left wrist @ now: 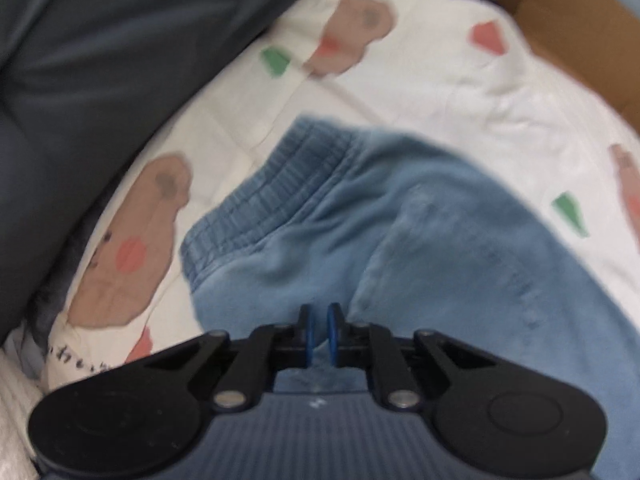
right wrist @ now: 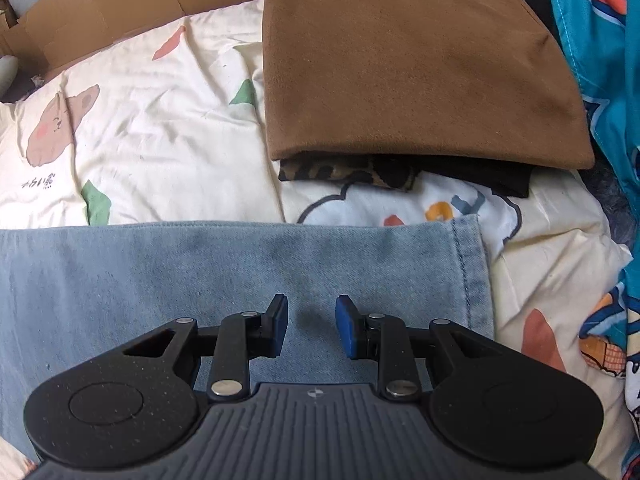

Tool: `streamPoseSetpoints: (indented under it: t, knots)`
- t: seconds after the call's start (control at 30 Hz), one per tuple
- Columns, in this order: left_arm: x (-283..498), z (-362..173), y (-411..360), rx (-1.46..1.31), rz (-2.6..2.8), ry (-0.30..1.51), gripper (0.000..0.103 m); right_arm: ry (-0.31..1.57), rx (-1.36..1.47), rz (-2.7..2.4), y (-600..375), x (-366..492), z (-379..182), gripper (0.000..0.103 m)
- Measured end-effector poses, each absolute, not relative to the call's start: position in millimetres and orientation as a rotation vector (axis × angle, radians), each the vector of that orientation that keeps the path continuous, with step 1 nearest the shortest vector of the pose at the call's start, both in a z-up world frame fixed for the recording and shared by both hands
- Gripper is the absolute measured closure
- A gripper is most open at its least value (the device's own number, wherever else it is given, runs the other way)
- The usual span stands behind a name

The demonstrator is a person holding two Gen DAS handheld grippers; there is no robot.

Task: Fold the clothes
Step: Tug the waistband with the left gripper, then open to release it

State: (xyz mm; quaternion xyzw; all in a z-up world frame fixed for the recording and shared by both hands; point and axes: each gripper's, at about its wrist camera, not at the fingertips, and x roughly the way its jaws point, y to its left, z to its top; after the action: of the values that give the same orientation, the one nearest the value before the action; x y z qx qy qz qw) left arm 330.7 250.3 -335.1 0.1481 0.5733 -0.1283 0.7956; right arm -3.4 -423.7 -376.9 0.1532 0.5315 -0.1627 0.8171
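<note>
1. The left gripper (left wrist: 319, 330) is pinching a fold of the blue denim trousers (left wrist: 400, 248), its jaws nearly closed on the cloth.
2. The right gripper (right wrist: 311, 330) is hovering partly open over the trouser leg (right wrist: 240, 272), nothing between its pads.
3. The trousers are lying across the cartoon-print bedsheet (right wrist: 160, 128), elastic waistband (left wrist: 264, 196) at the left, hem (right wrist: 468, 272) at the right, long axis running left to right.
4. Farther off, a folded brown garment (right wrist: 412, 68) is sitting beside a cardboard box (right wrist: 100, 8).

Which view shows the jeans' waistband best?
Left wrist: the ribbed elastic waistband lies in full view on the bedsheet, though blurred. The right wrist view shows only a flat stretch of the jeans ending in a stitched hem, no waistband.
</note>
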Motion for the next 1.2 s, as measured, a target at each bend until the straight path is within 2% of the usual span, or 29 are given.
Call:
streamPoseSetpoints:
  t: [0.33,0.47,0.57,0.73,0.87,0.93,1.2]
  knots:
    - [356,-367,256,0.315,-0.281,1.296,0.100,1.163,0.315,-0.365,-427,-10,-380,0.070]
    - [352,-352,253,0.330,-0.272,1.287,0.100,1.152,0.319,-0.374,-431,-15,-375,0.070]
    - [344,-333,255,0.348,-0.283,1.268,0.095,1.145,0.322,-0.376,-434,-19,-372,0.070]
    - [327,-319,267,0.351,-0.313,1.288,0.095,1.140,0.298,-0.342,-432,-27,-363,0.070]
    - [325,-336,273,0.389,-0.288,1.314,0.096,1.159,0.290,-0.331,-431,-30,-362,0.070]
    - [330,-345,276,0.386,-0.274,1.330,0.100,1.166,0.294,-0.337,-431,-33,-362,0.070]
    - [336,-363,273,0.403,-0.235,1.368,0.100,1.185,0.292,-0.343,-434,-41,-360,0.070]
